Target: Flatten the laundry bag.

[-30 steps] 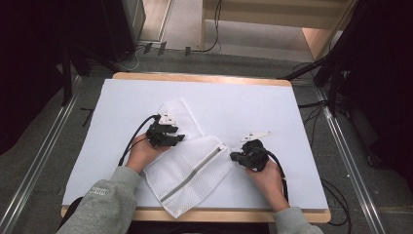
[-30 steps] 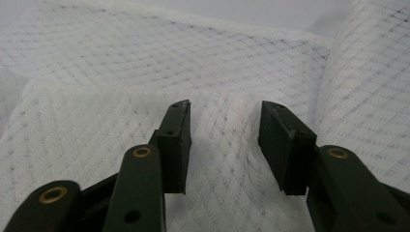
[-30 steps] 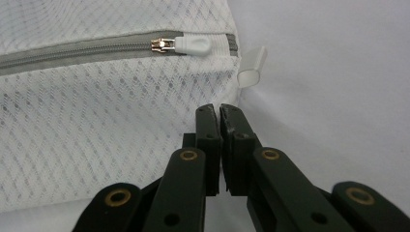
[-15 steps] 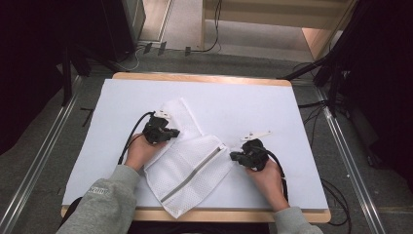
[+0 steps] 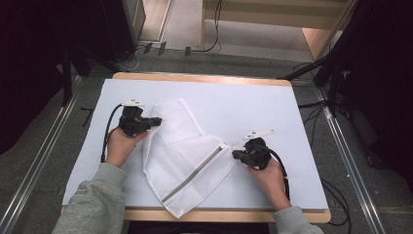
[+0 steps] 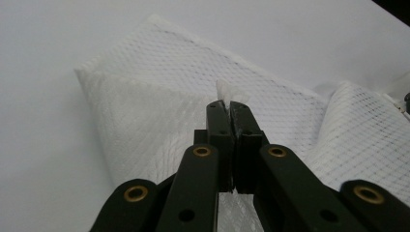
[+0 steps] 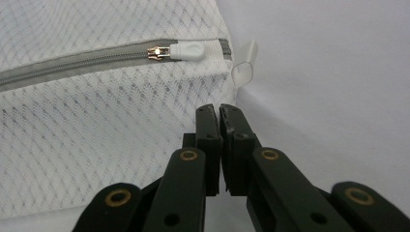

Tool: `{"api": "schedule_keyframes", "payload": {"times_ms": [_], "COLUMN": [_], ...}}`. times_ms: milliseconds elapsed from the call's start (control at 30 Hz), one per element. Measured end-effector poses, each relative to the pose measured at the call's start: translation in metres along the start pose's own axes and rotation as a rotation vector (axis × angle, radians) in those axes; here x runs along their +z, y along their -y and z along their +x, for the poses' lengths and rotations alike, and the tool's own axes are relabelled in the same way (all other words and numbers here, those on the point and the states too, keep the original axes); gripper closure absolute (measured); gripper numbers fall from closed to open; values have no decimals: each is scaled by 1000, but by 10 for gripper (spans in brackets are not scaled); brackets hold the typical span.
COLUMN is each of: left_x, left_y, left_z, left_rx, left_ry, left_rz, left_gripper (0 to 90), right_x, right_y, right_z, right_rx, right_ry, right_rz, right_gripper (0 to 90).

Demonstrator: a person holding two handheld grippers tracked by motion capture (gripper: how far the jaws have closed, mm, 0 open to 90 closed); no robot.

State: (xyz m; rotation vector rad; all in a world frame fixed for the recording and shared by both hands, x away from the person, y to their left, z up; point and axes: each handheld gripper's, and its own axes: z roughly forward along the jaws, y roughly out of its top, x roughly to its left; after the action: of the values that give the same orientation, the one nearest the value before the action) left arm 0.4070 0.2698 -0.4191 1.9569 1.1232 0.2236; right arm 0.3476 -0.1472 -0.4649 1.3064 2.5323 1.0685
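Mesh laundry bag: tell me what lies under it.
The mesh laundry bag lies on the white table cover. Its far part is folded beneath the zipper half. Anything inside cannot be made out.

A white woven-mesh cloth bag [image 5: 187,158] with a grey zipper [image 7: 82,60] lies on matt white sheeting [image 5: 253,107].

We find no legible text, label, brand, number or sign on any surface: neither on the white mesh bag [image 5: 187,161], nor on its zipper pull [image 7: 188,50], nor on the white table cover [image 5: 253,105].
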Motion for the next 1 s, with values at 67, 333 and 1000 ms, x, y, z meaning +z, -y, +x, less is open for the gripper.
{"api": "schedule_keyframes", "payload": {"times_ms": [67, 333, 1000], "left_x": [-6, -24, -33], "left_y": [1, 7, 22], "left_z": [5, 25, 70], "left_rx": [-10, -74, -205], "left_ry": [-9, -28, -87], "left_rz": [-6, -34, -42], "left_gripper": [900, 900, 900], "right_x": [0, -3, -17], "right_y": [0, 1, 16], "right_z": [-1, -1, 14], "right_rx": [1, -2, -5], "right_ry": [3, 5, -43], "right_rz": [-1, 0, 15], "right_gripper": [889, 890, 890]}}
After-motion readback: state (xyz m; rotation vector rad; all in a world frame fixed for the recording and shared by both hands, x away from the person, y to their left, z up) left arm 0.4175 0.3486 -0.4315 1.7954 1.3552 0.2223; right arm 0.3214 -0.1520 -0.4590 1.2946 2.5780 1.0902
